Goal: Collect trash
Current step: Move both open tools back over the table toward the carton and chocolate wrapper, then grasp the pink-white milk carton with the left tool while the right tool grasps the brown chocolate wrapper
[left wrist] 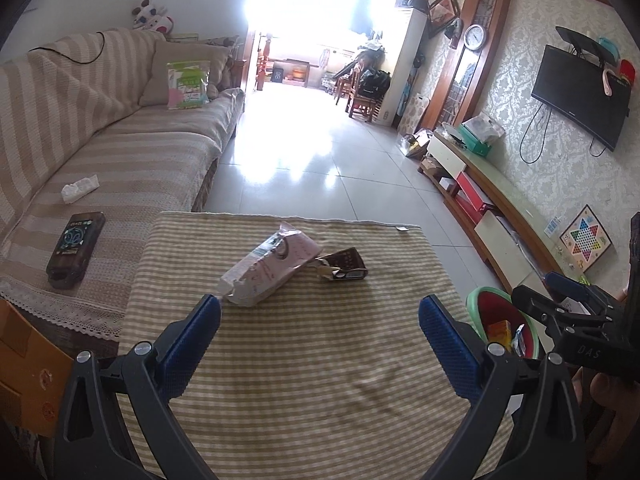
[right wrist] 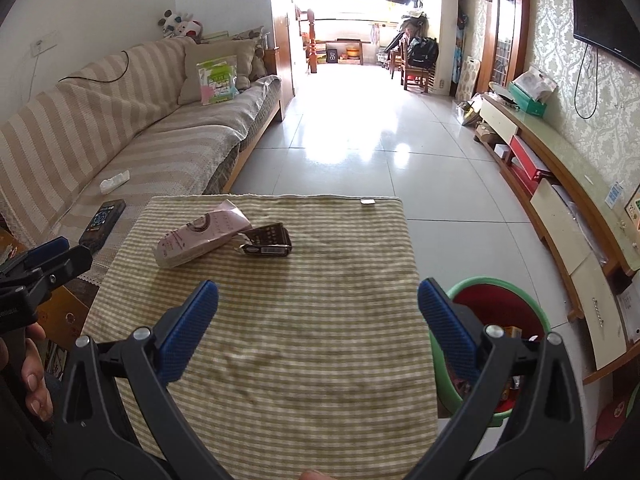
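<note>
A crumpled pink wrapper bag lies on the striped tablecloth, with a small dark packet touching its right end. My left gripper hangs open above the cloth, short of the pink bag, nothing between its blue pads. My right gripper is also open and empty, over the cloth's near right part. A green-rimmed red bin with several scraps inside stands on the floor at the table's right side.
A striped sofa runs along the left, with a dark box, a white tissue wad and a green-pink packet on it. A low TV cabinet lines the right wall. Shiny tile floor stretches ahead.
</note>
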{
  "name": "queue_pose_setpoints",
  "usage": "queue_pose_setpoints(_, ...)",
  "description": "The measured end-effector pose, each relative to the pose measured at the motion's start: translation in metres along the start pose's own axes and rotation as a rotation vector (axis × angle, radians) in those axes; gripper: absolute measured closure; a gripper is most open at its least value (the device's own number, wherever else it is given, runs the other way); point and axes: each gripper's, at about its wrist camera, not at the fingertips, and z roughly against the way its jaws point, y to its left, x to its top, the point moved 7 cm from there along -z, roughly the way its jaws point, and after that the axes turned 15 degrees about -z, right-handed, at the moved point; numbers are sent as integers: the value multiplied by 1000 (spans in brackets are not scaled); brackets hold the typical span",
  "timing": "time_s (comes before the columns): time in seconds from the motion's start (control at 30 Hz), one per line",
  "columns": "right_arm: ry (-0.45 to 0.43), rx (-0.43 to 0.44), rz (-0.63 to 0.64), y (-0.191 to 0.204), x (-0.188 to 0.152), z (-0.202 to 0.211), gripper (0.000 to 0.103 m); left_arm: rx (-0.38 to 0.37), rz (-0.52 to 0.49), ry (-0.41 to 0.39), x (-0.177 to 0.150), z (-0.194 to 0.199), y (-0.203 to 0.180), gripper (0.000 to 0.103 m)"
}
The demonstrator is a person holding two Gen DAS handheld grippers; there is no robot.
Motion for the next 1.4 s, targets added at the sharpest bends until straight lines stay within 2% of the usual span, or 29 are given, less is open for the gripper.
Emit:
queue_pose_setpoints(0.3, 69, 40, 43, 36, -6, -53, 5, 18, -26, 55, -8, -28, 41, 8)
queue_pose_setpoints(0.43, 97, 43, 69, 43, -6, -82, 5, 14, -71, 115, -13, -60, 43, 8)
queue_pose_setpoints(0.57, 139, 88, 104, 46, -9, -111, 5, 22, -125, 175, -17, -97, 44, 8)
queue_pose_setpoints(0.63, 148, 119, 123, 46, -8, -123, 5, 19, -140, 201, -18, -114, 44, 8)
queue_pose_setpoints(0.83, 164, 140, 204, 44, -3, -162, 5, 38, -186, 272, -22, -157, 52, 10)
queue_pose_setpoints(1.07, 185, 170, 380, 53, -8, -193, 5, 14, -257, 326, -29, -191, 51, 20)
queue_pose_setpoints(1.17, 195, 200, 413, 58, -13, -200, 5, 17, -277, 338, -30, -202, 50, 22)
queue_pose_setpoints(1.2, 201, 208, 419, 58, -16, -203, 5, 28, -283, 337, -29, -204, 52, 27)
queue_pose_setpoints(1.27, 206, 216, 439, 62, -19, -209, 5, 24, -276, 326, -28, -206, 54, 30)
queue_pose_setpoints(1.4, 167, 205, 528, 72, -23, -218, 5, 14, -263, 295, -25, -204, 55, 41)
